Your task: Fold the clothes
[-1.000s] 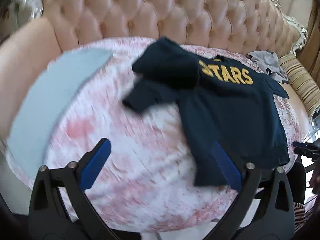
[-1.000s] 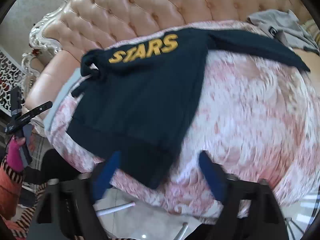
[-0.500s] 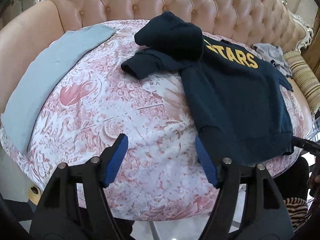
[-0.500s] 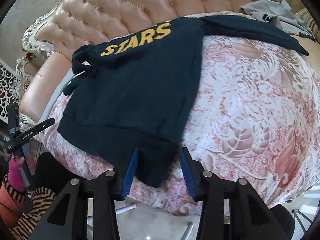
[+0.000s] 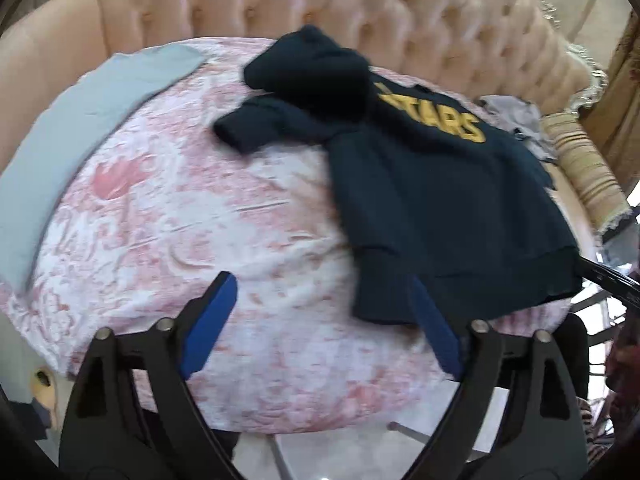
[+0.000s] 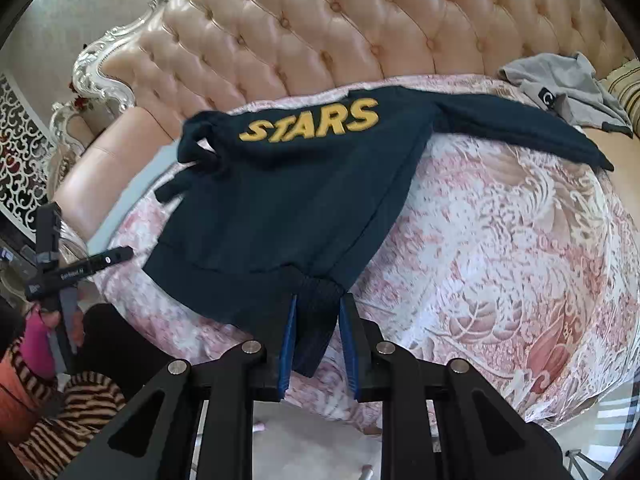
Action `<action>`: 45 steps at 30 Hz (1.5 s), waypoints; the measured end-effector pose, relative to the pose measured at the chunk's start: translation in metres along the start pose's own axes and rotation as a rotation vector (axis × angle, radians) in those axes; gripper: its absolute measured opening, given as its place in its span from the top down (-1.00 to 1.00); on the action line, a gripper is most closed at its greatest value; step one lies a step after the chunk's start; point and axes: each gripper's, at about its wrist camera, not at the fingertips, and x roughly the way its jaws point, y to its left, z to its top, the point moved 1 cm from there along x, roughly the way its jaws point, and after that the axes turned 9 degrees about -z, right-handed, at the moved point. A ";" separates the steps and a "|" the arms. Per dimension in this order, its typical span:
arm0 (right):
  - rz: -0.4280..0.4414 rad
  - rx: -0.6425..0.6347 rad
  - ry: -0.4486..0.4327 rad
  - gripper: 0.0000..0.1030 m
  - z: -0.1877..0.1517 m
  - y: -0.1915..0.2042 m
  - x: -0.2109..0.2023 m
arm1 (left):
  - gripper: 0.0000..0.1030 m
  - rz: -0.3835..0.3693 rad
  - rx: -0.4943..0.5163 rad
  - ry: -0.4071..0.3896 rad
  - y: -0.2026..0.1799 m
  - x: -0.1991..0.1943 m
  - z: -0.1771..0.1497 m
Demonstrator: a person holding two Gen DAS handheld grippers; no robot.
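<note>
Right gripper (image 6: 316,320) just closed, clamped on dark navy "STARS" sweatshirt (image 6: 288,200) hem corner — left gripper (image 5: 320,304) just spread apart, empty; best gripping the other corner before lifting evenly.

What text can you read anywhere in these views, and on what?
"STARS" in yellow letters on the navy sweatshirt.
"C", a white mark on a black patch of the grey garment.
White lettering on the black bar at the left edge: too small to read.

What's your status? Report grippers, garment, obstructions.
Right gripper just closed on navy hoodie hem corner. Left gripper open, empty, jaws just widened. Grey garment lies clear.
</note>
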 end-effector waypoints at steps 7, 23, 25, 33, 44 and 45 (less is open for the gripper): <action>0.046 0.039 -0.017 0.58 0.005 -0.003 -0.006 | -0.82 -0.118 -0.068 0.055 0.003 0.021 0.005; 0.066 0.077 -0.015 0.57 0.005 -0.013 -0.005 | 0.84 -0.225 -0.144 0.104 -0.002 0.047 0.002; 0.068 0.080 -0.019 0.57 0.006 -0.013 -0.006 | 0.85 -0.218 -0.129 0.081 -0.009 0.038 0.005; 0.065 0.075 -0.074 0.57 0.026 -0.019 -0.033 | 0.85 -0.249 -0.049 0.043 -0.051 -0.009 0.035; 0.037 0.106 -0.016 0.58 0.017 -0.049 -0.047 | 0.85 -0.231 -0.067 0.164 -0.047 -0.004 0.003; 0.024 0.117 0.005 0.58 0.011 -0.054 -0.039 | 0.85 -0.217 -0.079 0.186 -0.044 0.006 -0.006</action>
